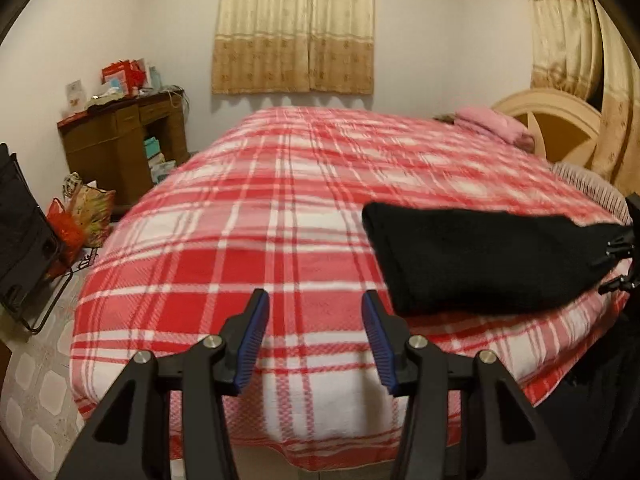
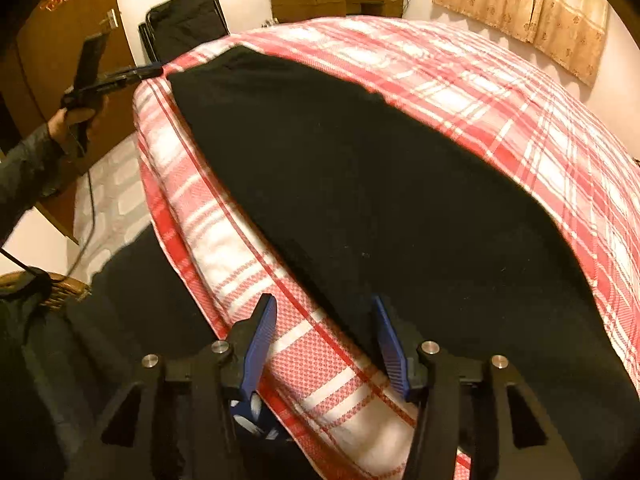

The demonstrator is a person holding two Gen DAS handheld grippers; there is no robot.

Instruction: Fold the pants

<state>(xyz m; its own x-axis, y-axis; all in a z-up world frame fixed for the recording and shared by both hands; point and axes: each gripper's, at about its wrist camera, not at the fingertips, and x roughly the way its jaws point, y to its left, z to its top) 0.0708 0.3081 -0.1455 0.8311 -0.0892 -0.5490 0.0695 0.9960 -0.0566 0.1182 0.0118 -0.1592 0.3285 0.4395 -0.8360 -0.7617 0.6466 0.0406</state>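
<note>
Black pants point(image 2: 360, 184) lie flat along the near side of a bed with a red and white plaid blanket point(image 2: 500, 92). In the left wrist view the pants point(image 1: 472, 256) lie to the right, on the blanket point(image 1: 280, 200). My left gripper point(image 1: 316, 308) is open and empty above the blanket, just left of the pants' end; it also shows in the right wrist view point(image 2: 148, 72) beyond the pants' far end. My right gripper point(image 2: 324, 312) is open over the pants' near edge, with nothing between its blue pads. Its fingers point(image 1: 620, 248) show at the right edge of the left wrist view.
A wooden desk point(image 1: 124, 140) with boxes stands beyond the bed at left. A black folding chair point(image 1: 20, 232) and bags point(image 1: 80, 216) stand on the tiled floor point(image 1: 36, 400). A pink pillow point(image 1: 496, 124) lies by the headboard point(image 1: 560, 120). A brown door point(image 2: 68, 40) is at left.
</note>
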